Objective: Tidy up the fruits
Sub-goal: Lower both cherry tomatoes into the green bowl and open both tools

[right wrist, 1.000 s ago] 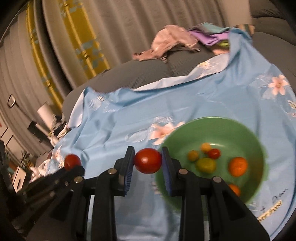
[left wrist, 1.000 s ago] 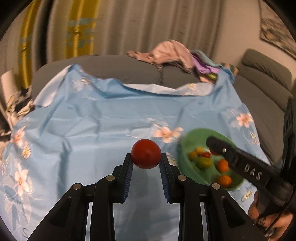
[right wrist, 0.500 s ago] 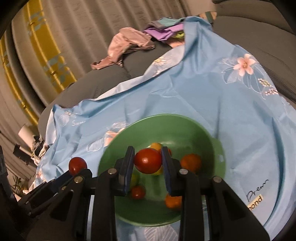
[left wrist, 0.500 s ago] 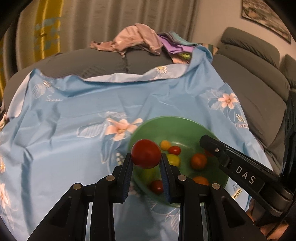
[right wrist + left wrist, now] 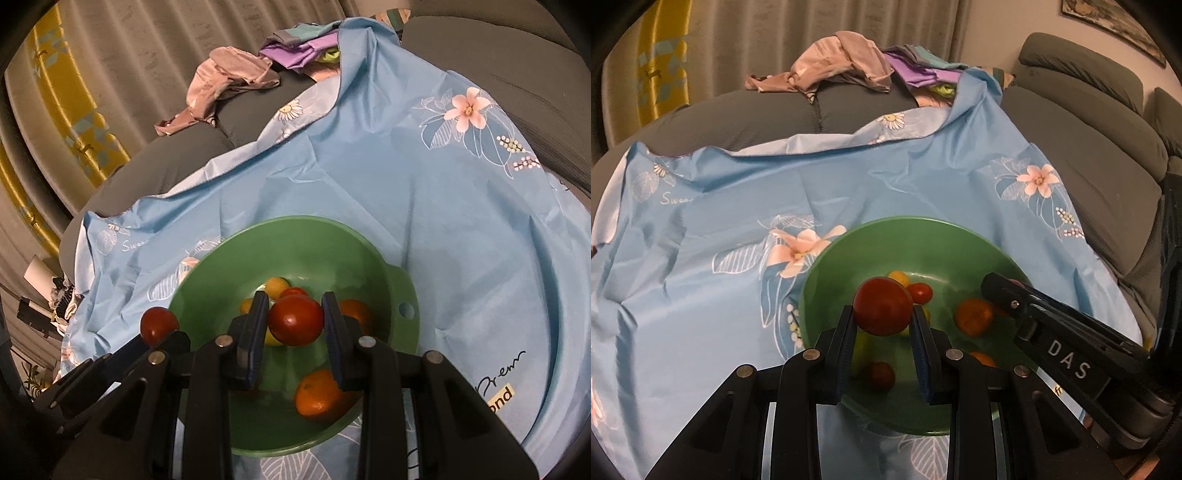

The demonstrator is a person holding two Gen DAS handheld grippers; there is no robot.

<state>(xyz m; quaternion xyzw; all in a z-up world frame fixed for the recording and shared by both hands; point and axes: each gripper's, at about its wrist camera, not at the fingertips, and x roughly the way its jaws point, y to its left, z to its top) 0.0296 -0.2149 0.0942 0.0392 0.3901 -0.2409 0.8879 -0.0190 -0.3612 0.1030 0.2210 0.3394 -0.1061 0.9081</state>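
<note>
Two red tomatoes, one [image 5: 882,311] clamped in left gripper [image 5: 882,325], other [image 5: 295,319] pinched by right gripper [image 5: 295,325], both above green bowl [image 5: 369,254].

Two tomatoes: the left tomato [image 5: 882,312] between the left tongs [image 5: 882,314], the right tomato [image 5: 295,320] between the right tongs [image 5: 294,306]. One green bowl [image 5: 923,236] beneath both tongs holds two oranges [image 5: 319,397] and roughly four smaller fruits [image 5: 919,292].

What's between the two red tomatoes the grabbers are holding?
Only bare green bowl wall separates the left tomato from the right tomato, seen in the right wrist view.
</note>
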